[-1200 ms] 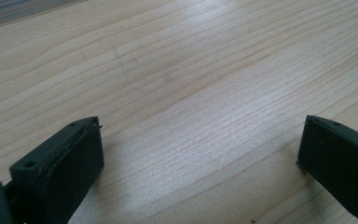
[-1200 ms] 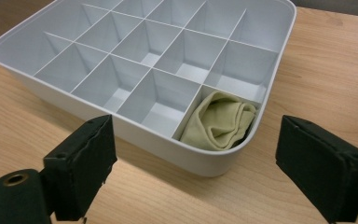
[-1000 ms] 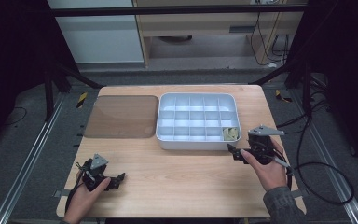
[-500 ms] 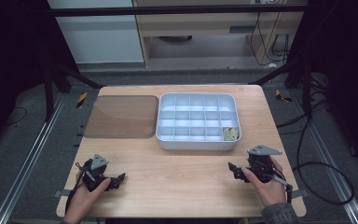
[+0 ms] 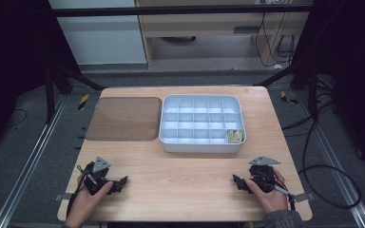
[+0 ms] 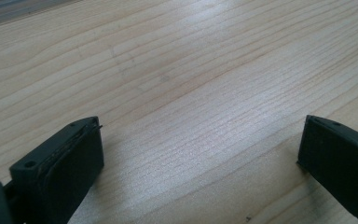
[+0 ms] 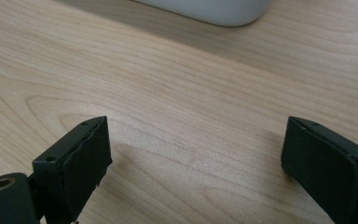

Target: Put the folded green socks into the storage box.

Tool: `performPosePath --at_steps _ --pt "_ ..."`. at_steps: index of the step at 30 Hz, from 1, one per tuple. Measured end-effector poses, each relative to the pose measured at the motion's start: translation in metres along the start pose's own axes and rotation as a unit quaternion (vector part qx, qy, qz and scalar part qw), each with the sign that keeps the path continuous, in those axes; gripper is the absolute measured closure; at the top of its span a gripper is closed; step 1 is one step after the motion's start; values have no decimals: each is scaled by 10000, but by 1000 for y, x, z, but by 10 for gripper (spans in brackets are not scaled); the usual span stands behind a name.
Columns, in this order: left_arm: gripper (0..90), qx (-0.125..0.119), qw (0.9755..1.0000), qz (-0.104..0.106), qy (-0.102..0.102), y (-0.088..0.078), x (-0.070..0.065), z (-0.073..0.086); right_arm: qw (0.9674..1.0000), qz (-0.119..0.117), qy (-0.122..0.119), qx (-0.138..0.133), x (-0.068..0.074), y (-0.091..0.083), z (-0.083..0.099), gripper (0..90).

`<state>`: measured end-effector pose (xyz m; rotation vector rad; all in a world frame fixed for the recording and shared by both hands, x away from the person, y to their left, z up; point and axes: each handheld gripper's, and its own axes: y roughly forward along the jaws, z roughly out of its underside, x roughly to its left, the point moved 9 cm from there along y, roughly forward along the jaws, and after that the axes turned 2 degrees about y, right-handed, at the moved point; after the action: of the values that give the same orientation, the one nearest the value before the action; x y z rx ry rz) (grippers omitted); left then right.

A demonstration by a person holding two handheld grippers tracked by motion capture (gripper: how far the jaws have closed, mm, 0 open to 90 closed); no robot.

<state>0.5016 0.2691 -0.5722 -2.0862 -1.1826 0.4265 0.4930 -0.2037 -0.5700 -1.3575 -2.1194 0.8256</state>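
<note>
now both sets of fingers stand spread and empty: the right gripper (image 5: 241,182) has drawn back from the compartment tray (image 5: 201,145) to the near tabletop (image 5: 180,180), level with the left gripper (image 5: 119,182). the small yellowish piece (image 5: 235,136) lies in the tray's near right compartment, so the placing looks done.

High view is pretty dim around the edges, nearly black at 3 and 9 o'clock, with the wooden table (image 5: 185,185) evenly lit from overhead. Both gripper views are bright: soft sheen on the grain toward 12 o'clock, blurry jaws up close, faint shadows beneath them.
</note>
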Motion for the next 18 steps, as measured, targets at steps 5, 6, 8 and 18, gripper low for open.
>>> performPosePath --at_steps 5,6,8,18 --pt "0 1 10000 0 1 0 0 0 9999 82 -76 -17 -1 2 0 81" --pt "0 -1 10000 0 0 0 0 0 9999 80 -64 -28 -1 2 -1 79" --pt "0 -1 10000 0 0 0 0 0 9999 103 -99 -50 -2 3 -1 78" --pt "0 2 10000 6 1 0 0 0 9993 212 -217 -220 -4 10 -4 46"
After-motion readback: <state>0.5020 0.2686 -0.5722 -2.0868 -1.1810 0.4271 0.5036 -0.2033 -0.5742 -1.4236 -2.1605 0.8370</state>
